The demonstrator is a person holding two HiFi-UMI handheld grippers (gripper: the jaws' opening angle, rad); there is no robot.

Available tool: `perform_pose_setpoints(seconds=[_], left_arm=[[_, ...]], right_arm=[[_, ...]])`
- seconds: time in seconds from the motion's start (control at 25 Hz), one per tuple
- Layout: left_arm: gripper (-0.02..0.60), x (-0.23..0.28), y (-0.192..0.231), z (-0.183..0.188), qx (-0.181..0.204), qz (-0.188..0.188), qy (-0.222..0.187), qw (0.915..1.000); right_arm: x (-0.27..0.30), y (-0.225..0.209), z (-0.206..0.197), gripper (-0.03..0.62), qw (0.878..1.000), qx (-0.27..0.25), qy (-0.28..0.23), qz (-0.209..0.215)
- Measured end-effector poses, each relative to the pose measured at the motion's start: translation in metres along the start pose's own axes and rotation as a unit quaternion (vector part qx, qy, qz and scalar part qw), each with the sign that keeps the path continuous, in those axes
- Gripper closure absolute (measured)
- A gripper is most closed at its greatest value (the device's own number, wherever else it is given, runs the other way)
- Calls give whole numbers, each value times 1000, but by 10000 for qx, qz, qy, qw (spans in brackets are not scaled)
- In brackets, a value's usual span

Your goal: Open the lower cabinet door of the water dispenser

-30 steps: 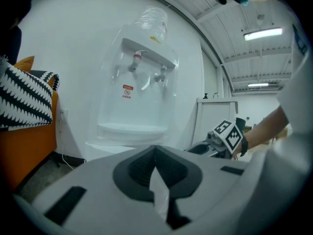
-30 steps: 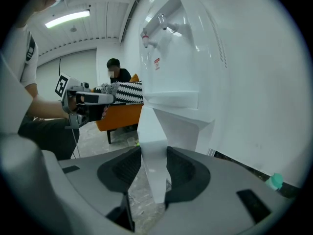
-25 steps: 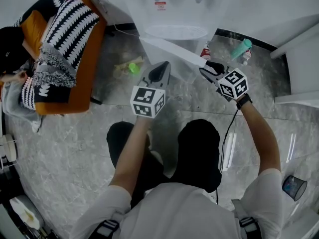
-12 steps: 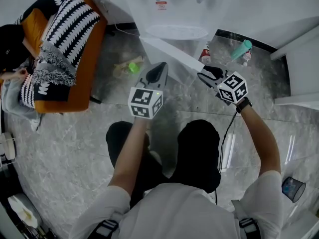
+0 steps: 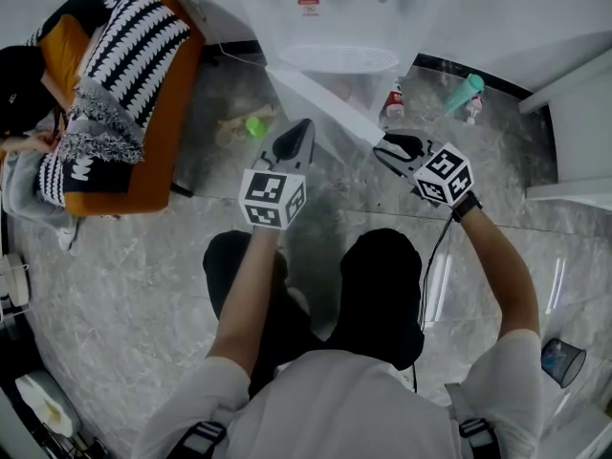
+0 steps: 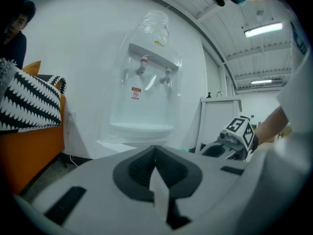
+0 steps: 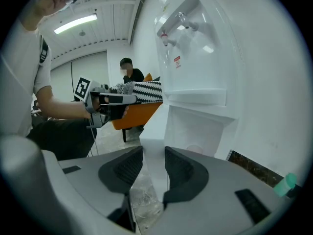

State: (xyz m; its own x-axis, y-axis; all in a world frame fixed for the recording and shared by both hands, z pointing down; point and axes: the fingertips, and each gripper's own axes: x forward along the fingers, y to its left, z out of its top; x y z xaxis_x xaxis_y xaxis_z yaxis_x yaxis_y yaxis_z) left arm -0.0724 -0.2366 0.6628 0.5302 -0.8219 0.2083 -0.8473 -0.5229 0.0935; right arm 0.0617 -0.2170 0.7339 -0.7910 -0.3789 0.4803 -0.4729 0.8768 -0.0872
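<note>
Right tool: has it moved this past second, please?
Yes: the right tool, jaws just closing on the cabinet door, drew back from the red-capped bottle toward the person.

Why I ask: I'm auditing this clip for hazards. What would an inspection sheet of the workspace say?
Surface: grey marbled floor tiles.
Job's things: water dispenser against the wall; its lower cabinet door stands partly open.
Clutter: teal bottle and small red-and-white bottle on the floor beside the dispenser; small green thing on its other side.
Grippers: left tool shut, nothing in it; right tool clamped on the door's free edge, its jaws having just closed further.
Cables: black cable hangs from the right wrist.
Surroundings: orange armchair with zigzag cushions; seated person; white cabinet.
</note>
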Motion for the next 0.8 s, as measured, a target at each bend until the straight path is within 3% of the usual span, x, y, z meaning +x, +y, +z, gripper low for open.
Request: perform_pose_setpoints(seconds=[0.32,0.8], left_arm=[[568,-11,2,2,6,84,-66,9999],[568,-45,34,15,4,523,-220,9984]], right_arm=[[10,35,2,508,9989,-245,-13,403],[39,94,10,535,9901,-539,-58,1293]])
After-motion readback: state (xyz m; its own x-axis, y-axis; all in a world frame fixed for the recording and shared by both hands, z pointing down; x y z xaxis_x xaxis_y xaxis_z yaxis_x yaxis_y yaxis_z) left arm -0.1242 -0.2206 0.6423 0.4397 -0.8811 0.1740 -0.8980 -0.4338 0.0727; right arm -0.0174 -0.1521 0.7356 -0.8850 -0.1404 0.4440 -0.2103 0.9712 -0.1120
